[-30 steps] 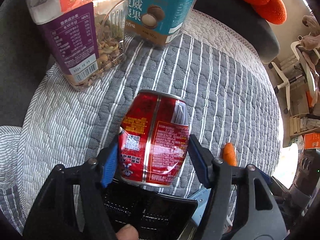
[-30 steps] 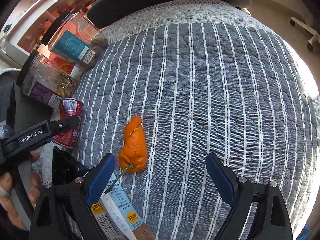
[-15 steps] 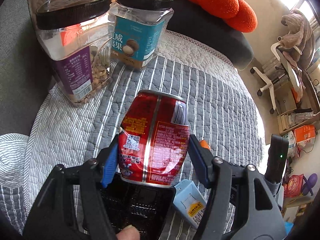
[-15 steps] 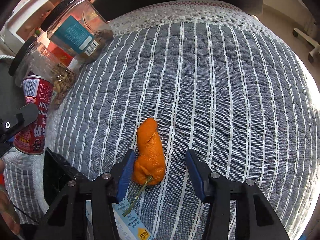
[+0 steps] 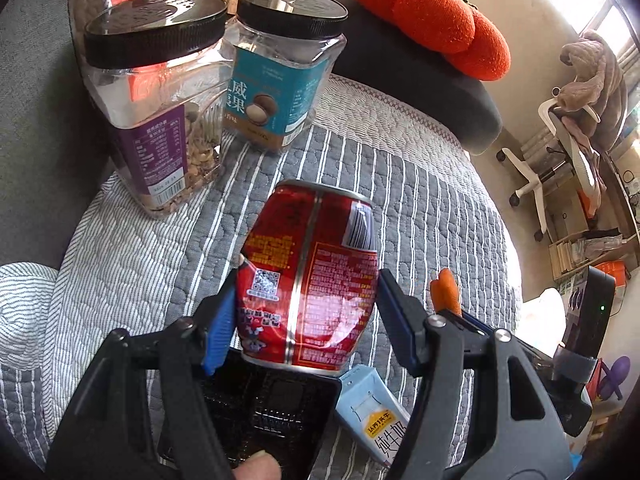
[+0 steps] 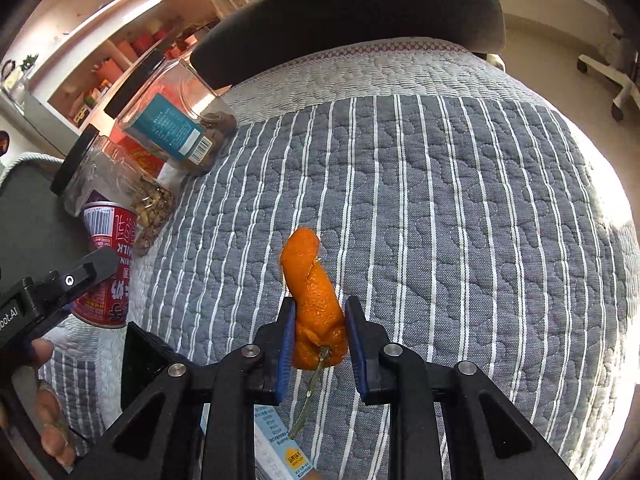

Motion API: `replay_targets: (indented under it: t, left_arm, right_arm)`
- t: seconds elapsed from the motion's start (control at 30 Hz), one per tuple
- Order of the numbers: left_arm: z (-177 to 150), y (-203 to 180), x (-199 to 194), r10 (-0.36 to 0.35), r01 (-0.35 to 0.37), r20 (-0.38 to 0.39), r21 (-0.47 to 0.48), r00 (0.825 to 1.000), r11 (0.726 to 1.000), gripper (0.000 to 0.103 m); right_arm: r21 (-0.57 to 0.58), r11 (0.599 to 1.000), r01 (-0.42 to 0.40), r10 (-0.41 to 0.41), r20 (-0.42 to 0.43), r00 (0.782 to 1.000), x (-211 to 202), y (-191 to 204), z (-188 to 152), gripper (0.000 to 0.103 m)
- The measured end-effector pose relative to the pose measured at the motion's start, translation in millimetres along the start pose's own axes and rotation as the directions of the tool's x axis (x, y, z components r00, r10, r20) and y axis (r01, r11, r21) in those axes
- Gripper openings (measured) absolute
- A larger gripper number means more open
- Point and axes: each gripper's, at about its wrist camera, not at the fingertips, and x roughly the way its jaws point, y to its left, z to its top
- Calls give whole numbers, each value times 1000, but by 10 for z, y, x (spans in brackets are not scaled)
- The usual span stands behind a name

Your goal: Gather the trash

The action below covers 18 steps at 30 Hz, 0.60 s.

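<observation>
A dented red can (image 5: 320, 240) hangs above the grey striped quilt (image 5: 400, 184), and my left gripper (image 5: 308, 288) is shut on its lower half. The same can (image 6: 106, 268) shows at the left of the right wrist view. My right gripper (image 6: 320, 312) holds a curled orange peel (image 6: 308, 264) with a green stem; its jaws are closing and both blue pads press on the peel. The peel's tip (image 5: 446, 288) sticks up behind my left gripper's right finger. A black tray (image 5: 272, 404) lies on the quilt under the can.
A blue milk carton (image 5: 372, 412) lies beside the tray. Two black-lidded jars, one purple-labelled (image 5: 160, 112) and one teal-labelled (image 5: 280, 68), stand at the quilt's far left. An orange cushion (image 5: 432, 20) sits on the dark armrest behind. A white office chair (image 5: 560, 148) stands on the floor to the right.
The right jaws went from wide open to closed on the orange peel and lifted it off the quilt. The left gripper rose with the can still held.
</observation>
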Motion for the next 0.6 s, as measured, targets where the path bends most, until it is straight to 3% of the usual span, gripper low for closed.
replay_targets:
  t: [0.3,0.6]
  left_arm:
    - [-55,-159,-12,-8,7,24,12,1000,1000,67]
    - [-179,-498,26,-78,78,33,28,996,997,67]
  right_arm:
    - [21,999,28,-30,96,995,-470,-296,9,25]
    - [85,993,79,-94,187,978,-883,-756,-25,25]
